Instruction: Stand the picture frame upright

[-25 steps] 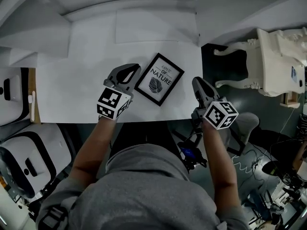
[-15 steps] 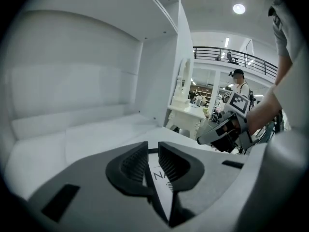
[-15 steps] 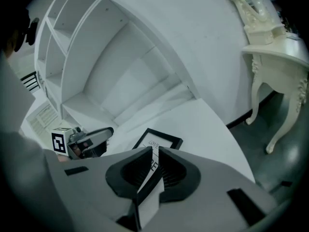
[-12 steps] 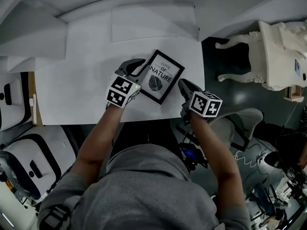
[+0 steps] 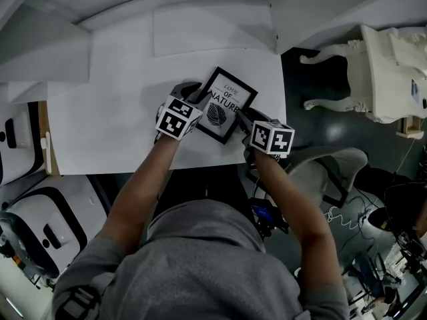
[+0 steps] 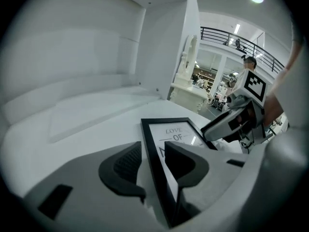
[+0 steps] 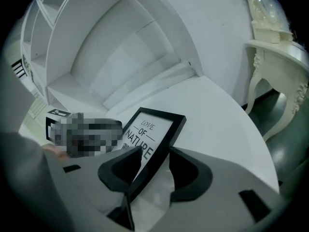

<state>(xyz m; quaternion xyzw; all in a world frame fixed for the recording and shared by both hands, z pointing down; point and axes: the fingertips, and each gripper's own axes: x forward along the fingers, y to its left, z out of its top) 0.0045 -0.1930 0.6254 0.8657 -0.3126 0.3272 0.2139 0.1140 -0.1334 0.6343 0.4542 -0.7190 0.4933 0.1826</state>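
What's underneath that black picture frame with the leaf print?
Only the white tabletop shows around the picture frame, which lies face up on it. Its back and anything directly beneath are covered by the frame itself.

Picture frame (image 5: 225, 104) lying on table (image 5: 113, 119), left claw (image 5: 193, 93) astride its left edge, right claw (image 5: 241, 120) astride right

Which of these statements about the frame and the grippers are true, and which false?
1. The frame lies flat on the table. True.
2. The left gripper is shut. False: its jaws have just been opening and stand apart, with the frame's edge between them.
3. The right gripper straddles a frame edge with open jaws. True; they have just been opening.
4. The frame's print reads "Home". False: it reads "Love of Nature".
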